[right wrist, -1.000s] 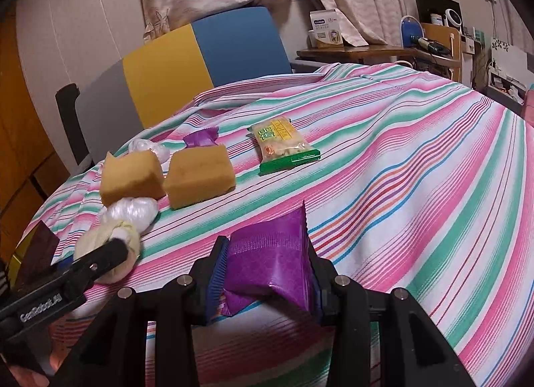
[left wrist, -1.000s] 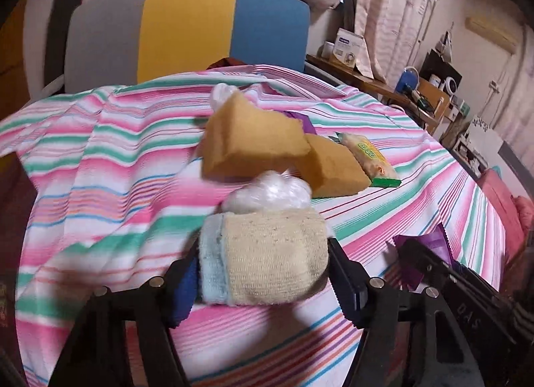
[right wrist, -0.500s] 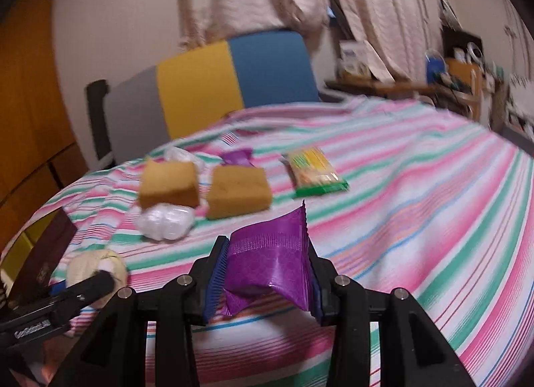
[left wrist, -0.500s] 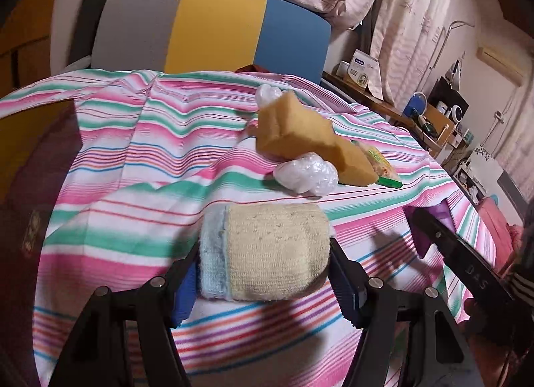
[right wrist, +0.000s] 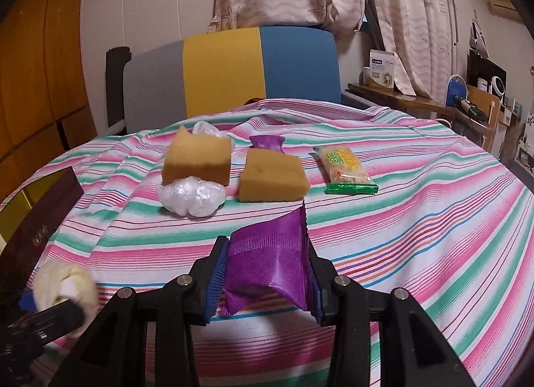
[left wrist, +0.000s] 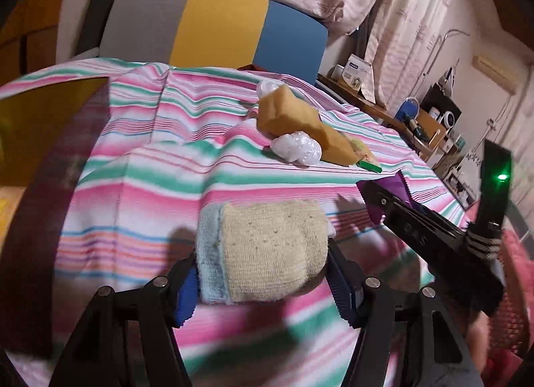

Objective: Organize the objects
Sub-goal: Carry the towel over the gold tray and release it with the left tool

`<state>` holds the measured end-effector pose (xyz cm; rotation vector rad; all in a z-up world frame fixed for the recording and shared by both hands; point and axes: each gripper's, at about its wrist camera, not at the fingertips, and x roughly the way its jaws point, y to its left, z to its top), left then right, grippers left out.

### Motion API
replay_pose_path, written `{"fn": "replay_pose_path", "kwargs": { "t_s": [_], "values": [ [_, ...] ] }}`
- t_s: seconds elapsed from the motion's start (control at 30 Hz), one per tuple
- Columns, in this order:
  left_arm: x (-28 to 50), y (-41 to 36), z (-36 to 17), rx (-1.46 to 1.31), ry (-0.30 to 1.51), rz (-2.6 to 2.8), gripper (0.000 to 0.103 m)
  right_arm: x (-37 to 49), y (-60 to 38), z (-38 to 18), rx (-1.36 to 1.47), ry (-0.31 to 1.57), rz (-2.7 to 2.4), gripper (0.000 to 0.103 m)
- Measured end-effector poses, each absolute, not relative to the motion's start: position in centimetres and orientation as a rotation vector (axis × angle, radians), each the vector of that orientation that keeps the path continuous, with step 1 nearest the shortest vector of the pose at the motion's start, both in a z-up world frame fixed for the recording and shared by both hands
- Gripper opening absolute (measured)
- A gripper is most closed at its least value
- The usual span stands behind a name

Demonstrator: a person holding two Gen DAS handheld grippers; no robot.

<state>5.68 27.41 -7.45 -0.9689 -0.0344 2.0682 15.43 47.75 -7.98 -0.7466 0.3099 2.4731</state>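
My left gripper [left wrist: 263,287] is shut on a rolled beige and light blue cloth [left wrist: 270,247], held just above the striped tablecloth [left wrist: 140,166], its jaws still tightening a little. My right gripper [right wrist: 267,273] is shut on a purple snack packet [right wrist: 270,253]. Farther back on the cloth lie two yellow sponges [right wrist: 197,160] [right wrist: 272,175], a white crumpled plastic ball [right wrist: 190,197], another purple packet [right wrist: 267,143] and a green-edged snack pack [right wrist: 345,168]. The rolled cloth [right wrist: 63,283] shows at the lower left of the right wrist view.
A dark brown box [right wrist: 40,220] lies at the table's left edge. A grey, yellow and blue chair back [right wrist: 233,70] stands behind the table. A cluttered wooden shelf [right wrist: 417,100] and curtains are at the back right. A second white plastic ball [right wrist: 205,128] sits behind the left sponge.
My left gripper has drawn back and to the left with the rolled cloth, so the sponges now look farther off. The right gripper rolled level, still holding the purple packet.
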Motion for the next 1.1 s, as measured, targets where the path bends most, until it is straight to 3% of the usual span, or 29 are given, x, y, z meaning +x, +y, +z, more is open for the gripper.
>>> {"fn": "replay_pose_path", "kwargs": {
  "t_s": [0.43, 0.67, 0.93, 1.1],
  "values": [
    [5.5, 20.1, -3.3, -0.888, -0.101, 2.169, 0.066, 14.8, 47.1, -8.0, -0.783, 0.264, 2.489, 0.042],
    [1.8, 15.5, -2.3, -0.93, -0.285, 2.238, 0.066, 14.6, 46.7, -8.1, -0.803, 0.231, 2.482, 0.042],
    [-3.1, 12.3, -2.7, -1.007, -0.291, 2.407, 0.066, 14.6, 45.4, -8.0, -0.82, 0.199, 2.483, 0.042],
    [-5.5, 11.1, -3.7, -1.082, -0.25, 2.473, 0.066, 15.1, 42.7, -7.8, -0.813, 0.307, 2.552, 0.042]
  ]
}}
